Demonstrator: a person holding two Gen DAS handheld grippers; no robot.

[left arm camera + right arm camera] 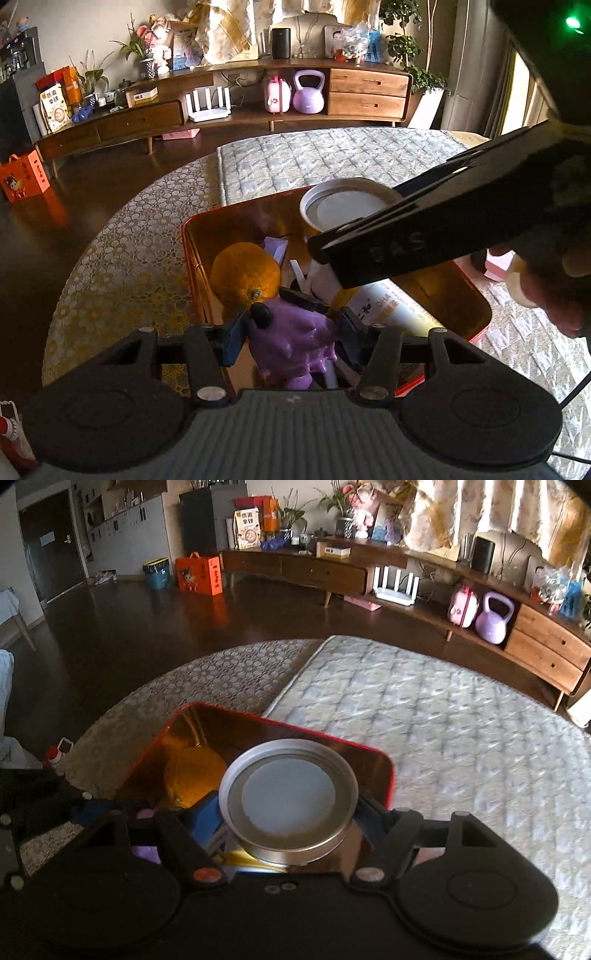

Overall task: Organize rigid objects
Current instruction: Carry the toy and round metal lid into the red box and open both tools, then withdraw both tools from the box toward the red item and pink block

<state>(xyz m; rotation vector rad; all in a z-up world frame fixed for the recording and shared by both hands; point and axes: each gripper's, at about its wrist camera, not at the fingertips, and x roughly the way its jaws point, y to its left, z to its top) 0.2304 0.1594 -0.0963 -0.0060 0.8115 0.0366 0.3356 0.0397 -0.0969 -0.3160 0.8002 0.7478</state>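
Observation:
A red tin (186, 236) with a gold inside stands on the round table. In it lie an orange (245, 273) and a white carton (391, 306) with printed text. My left gripper (293, 332) is shut on a purple toy figure (295, 332) just above the tin's near end, blue pads pressing its sides. My right gripper (288, 812) is shut on a round can (288, 797) with a silver rim and white lid, held over the tin (295, 727) beside the orange (192, 775). In the left wrist view the right gripper (365, 218) reaches in from the right with the can (343, 206).
A quilted grey mat (443, 738) covers the table's right half over a pebble-pattern cloth (129, 258). A red-capped bottle (55, 753) stands at the table's left edge. A hand (554, 295) holds the right gripper. A wooden sideboard (258, 110) lines the far wall.

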